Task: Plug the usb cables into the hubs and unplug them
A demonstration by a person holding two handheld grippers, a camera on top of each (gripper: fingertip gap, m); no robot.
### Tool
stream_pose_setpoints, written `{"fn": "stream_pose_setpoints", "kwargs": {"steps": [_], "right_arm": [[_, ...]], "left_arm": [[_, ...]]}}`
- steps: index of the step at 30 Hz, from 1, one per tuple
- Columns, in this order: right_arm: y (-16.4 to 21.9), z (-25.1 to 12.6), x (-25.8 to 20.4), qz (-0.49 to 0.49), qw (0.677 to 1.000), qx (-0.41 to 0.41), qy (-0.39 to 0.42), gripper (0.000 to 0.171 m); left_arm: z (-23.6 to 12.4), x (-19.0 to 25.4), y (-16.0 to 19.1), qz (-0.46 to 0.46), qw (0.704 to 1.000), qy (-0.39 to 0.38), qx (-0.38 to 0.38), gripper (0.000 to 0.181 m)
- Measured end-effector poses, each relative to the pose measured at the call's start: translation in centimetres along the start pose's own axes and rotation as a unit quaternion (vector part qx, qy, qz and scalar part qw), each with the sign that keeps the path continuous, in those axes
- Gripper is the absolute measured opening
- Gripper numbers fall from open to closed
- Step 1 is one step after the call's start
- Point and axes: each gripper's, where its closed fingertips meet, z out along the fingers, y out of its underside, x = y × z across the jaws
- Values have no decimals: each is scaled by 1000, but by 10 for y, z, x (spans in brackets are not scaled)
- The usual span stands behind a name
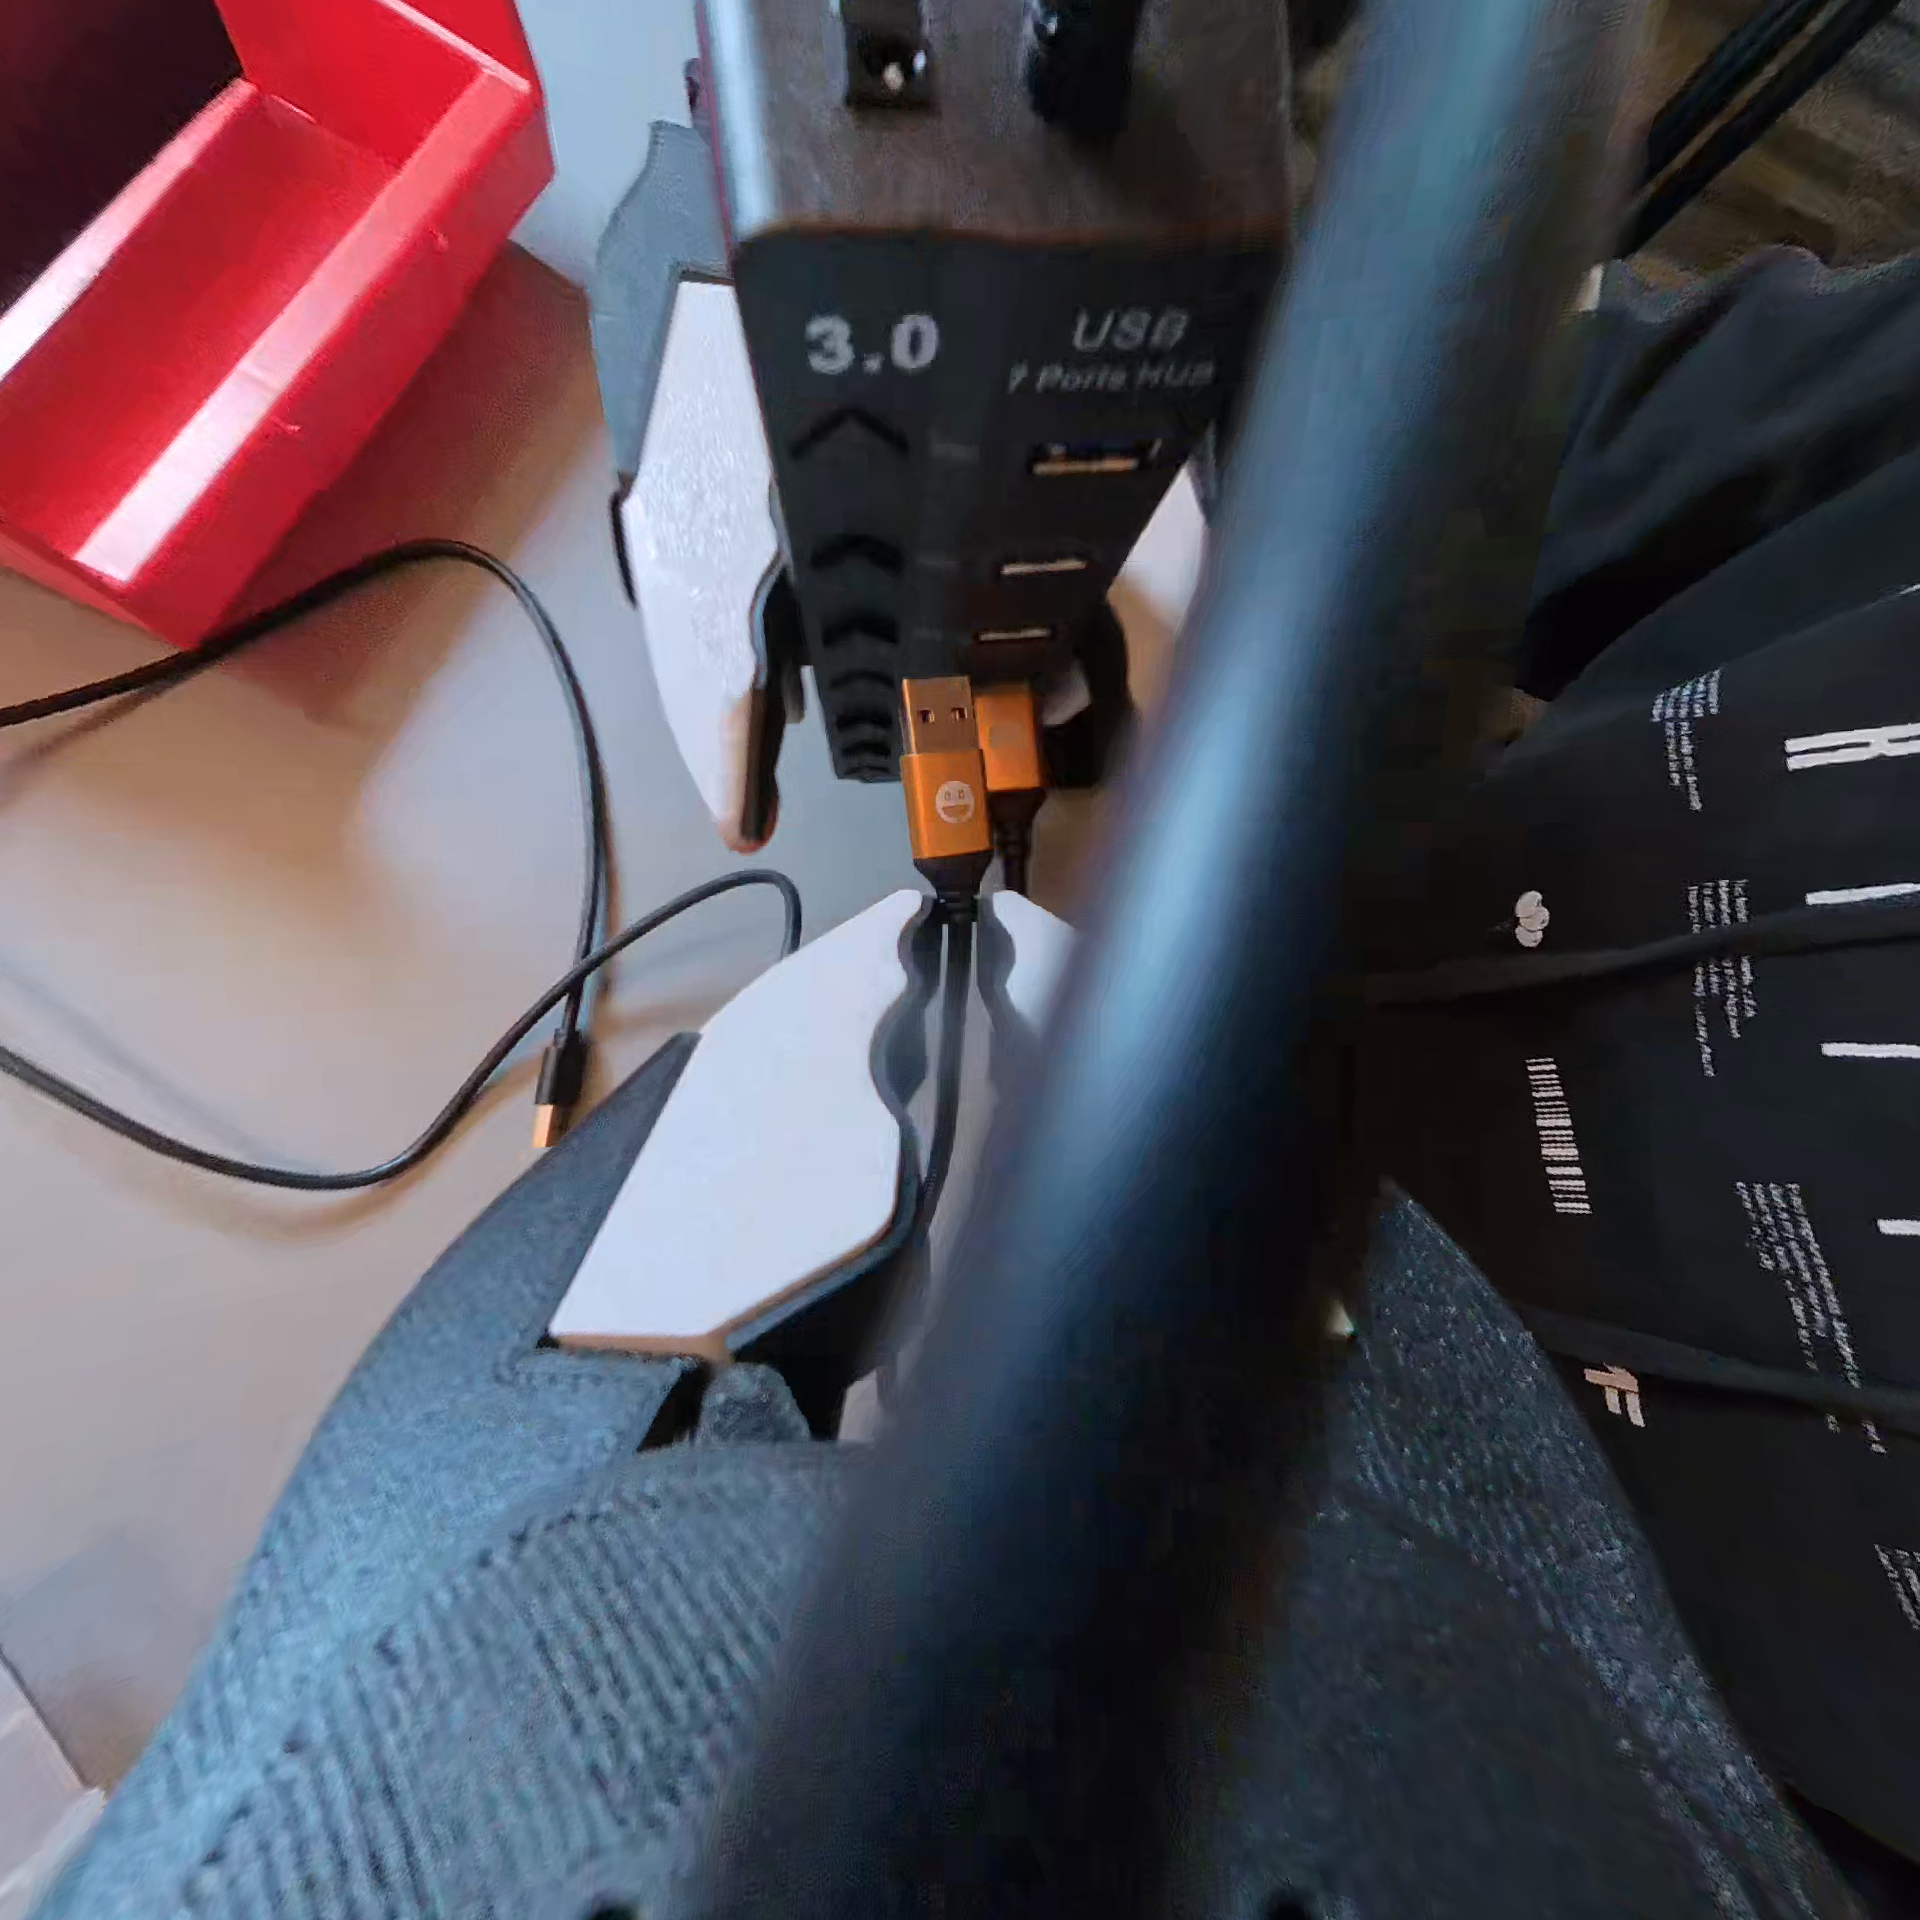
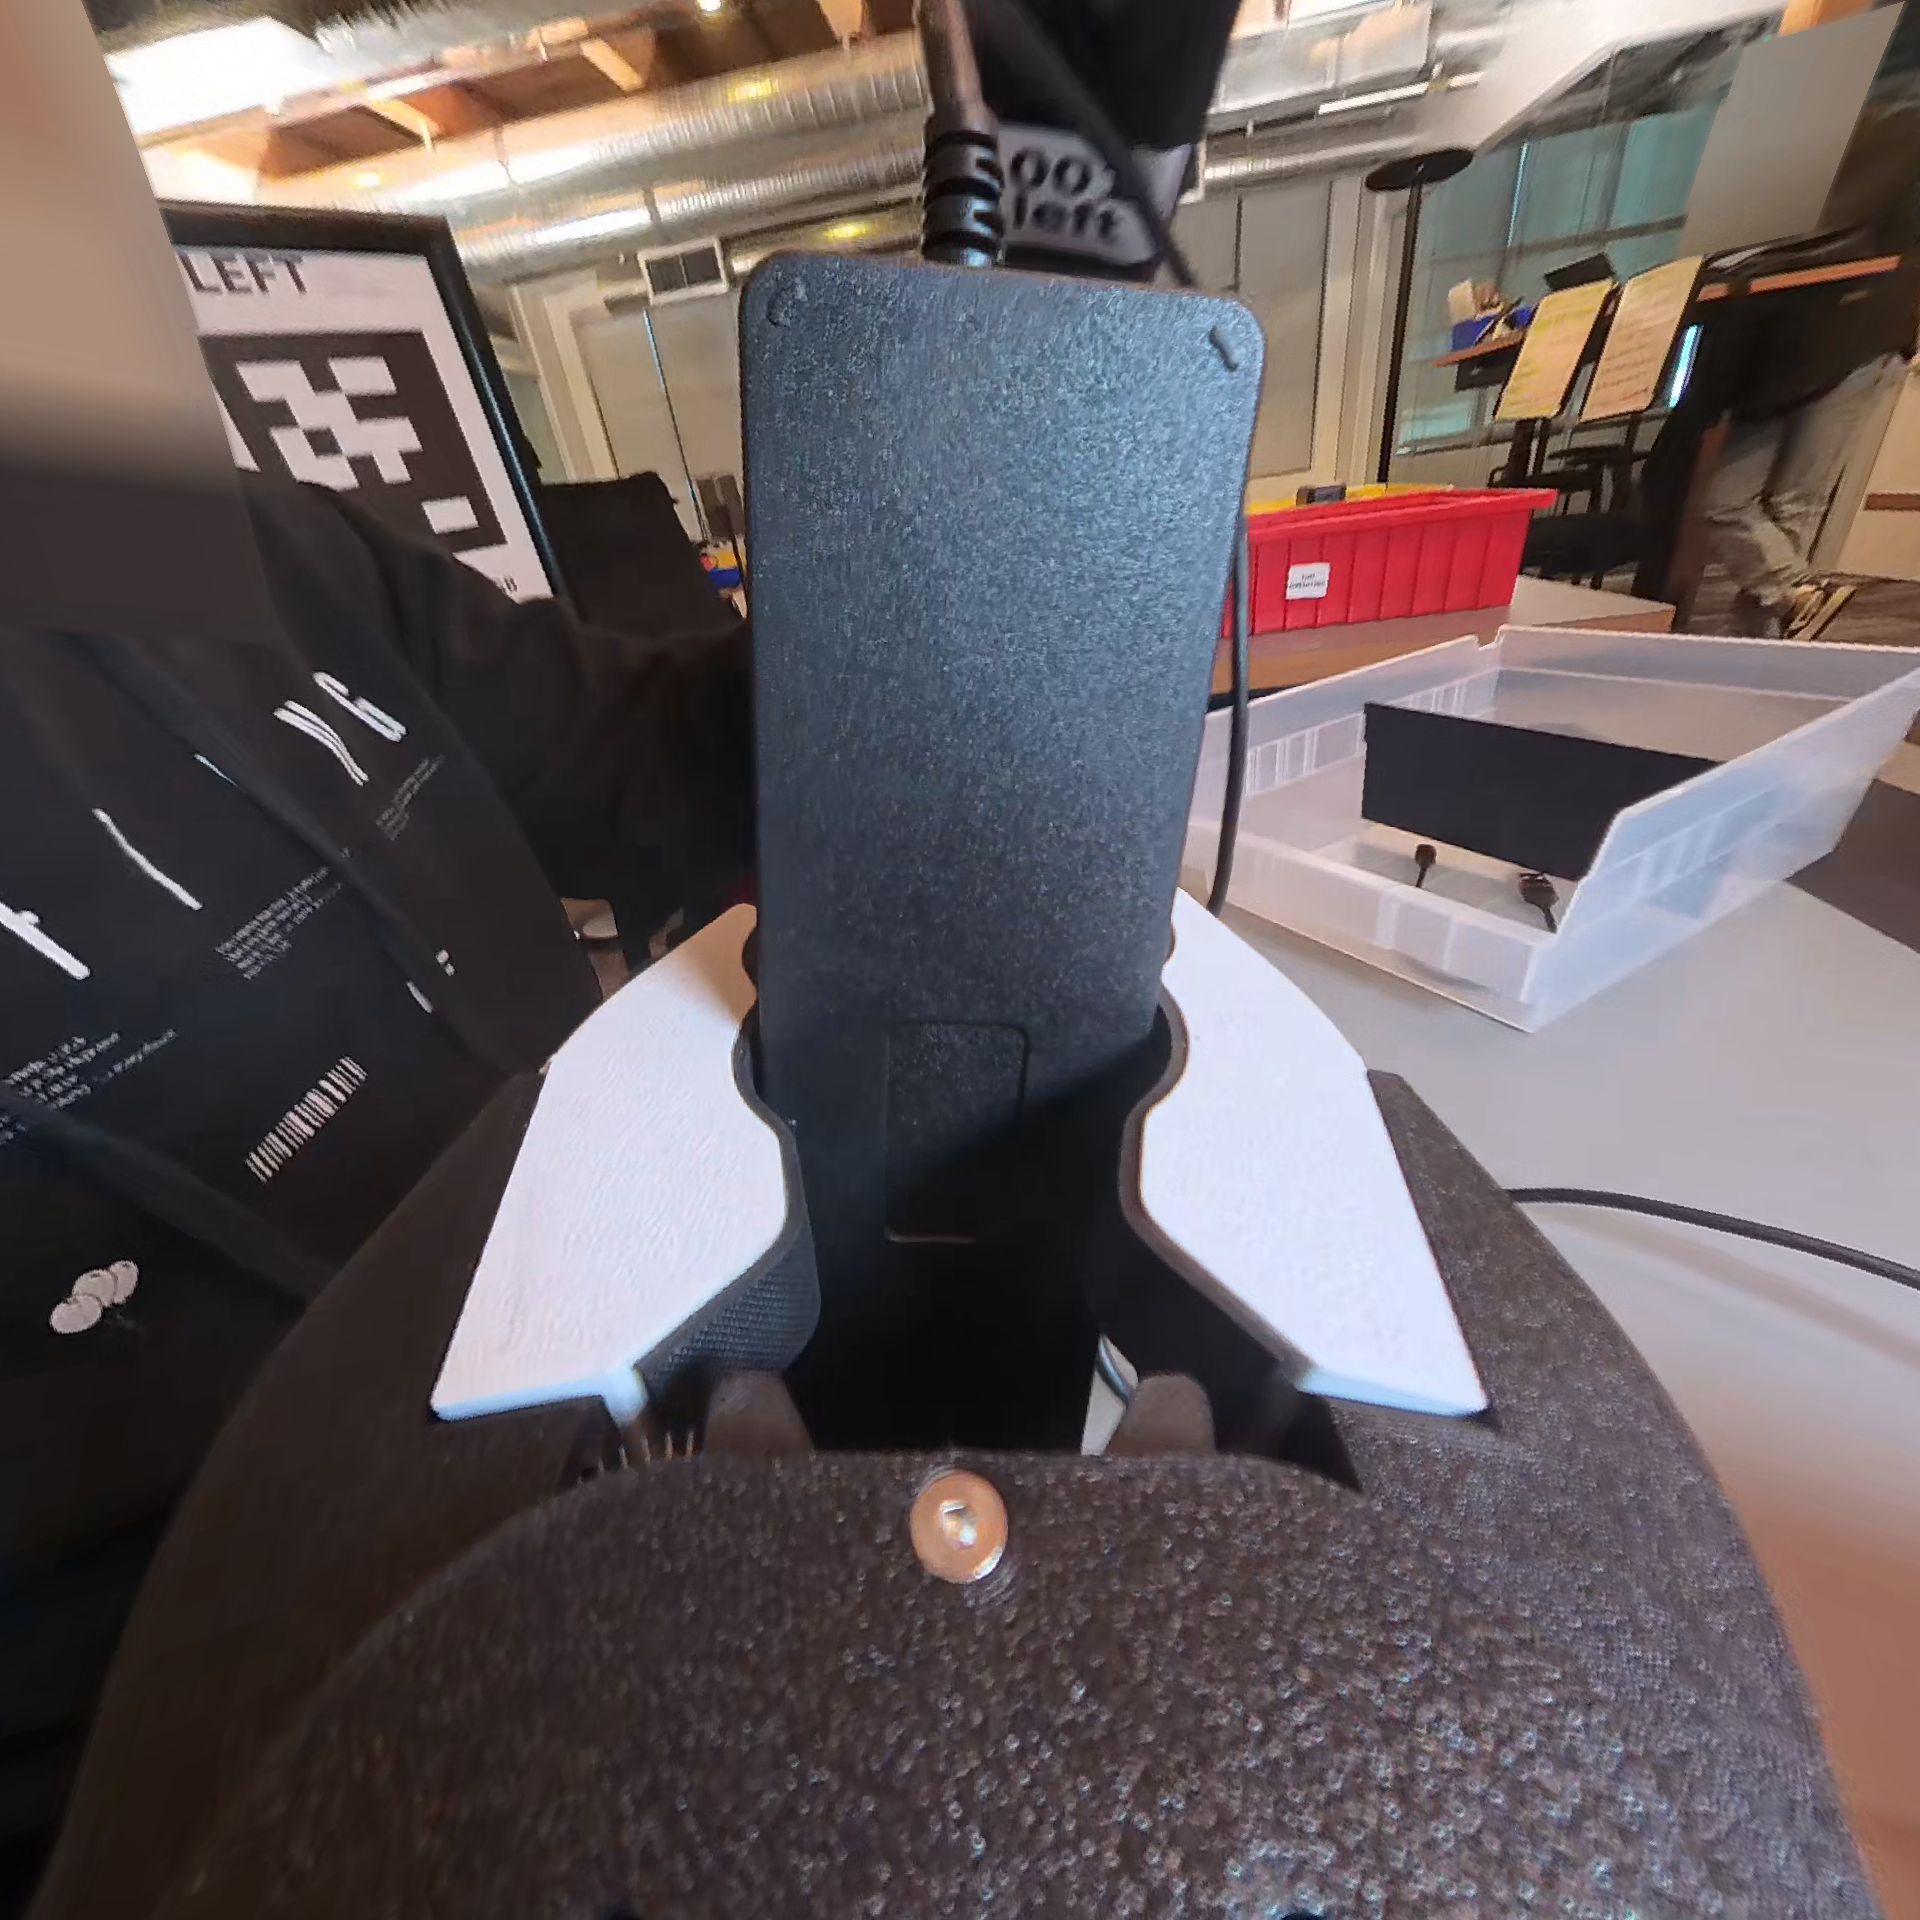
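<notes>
Orange-sleeved, with a bare metal tip, the loose USB plug (image 1: 940, 774) sits just beyond the tips of our left claw (image 1: 956, 914), whose white fingers (image 1: 769, 1132) are pinched together on the thin black cable (image 1: 951, 1039) right behind the plug. The plug's tip lies against the face of the black multi-port USB hub (image 1: 987, 436), beside a second orange plug (image 1: 1008, 743) that appears to be seated in a port, though its tip is hidden. A thick dark blurred band (image 1: 1195, 935), too close to make out, crosses the left wrist view and hides our left claw's right finger and the hub's right edge. Far behind the hub we see the other claw's white finger (image 1: 707, 582), partly covered by the hub.

In the right wrist view our right claw (image 2: 961, 997) is clamped on the hub's textured black back (image 2: 987, 644), which stands upright and fills the middle, so the ports are out of sight there. A ribbed black cable (image 2: 956, 197) leaves the hub's far end, cut off at the top edge.

Another black cable (image 1: 499, 1039) with a small orange end loops over the pale surface (image 1: 260, 1299) to the left, near a red open box (image 1: 260, 312) cropped at the corner. A person's black printed garment (image 2: 239, 935) crowds one side. Far right stand a clear plastic bin (image 2: 1558, 831) holding a black box, and a red ribbed tub (image 2: 1392, 561). Beyond them the room shows silver ducting, windows and a blurred patch at upper left.
</notes>
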Motion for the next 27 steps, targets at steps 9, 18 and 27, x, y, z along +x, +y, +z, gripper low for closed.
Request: {"fn": "stream_pose_setpoints", "kwargs": {"steps": [9, 18, 27], "right_arm": [[19, 9, 1, -19, 998, -58, 11, 66], [30, 11, 4, -31, 995, -96, 21, 64], [42, 12, 9, -42, 989, -136, 37, 64]], "left_arm": [[-3, 11, 10, -1, 998, 36, -50, 6], [2, 8, 18, -10, 992, 56, -114, 7], [-3, 5, 20, -11, 985, 56, -160, 7]]}}
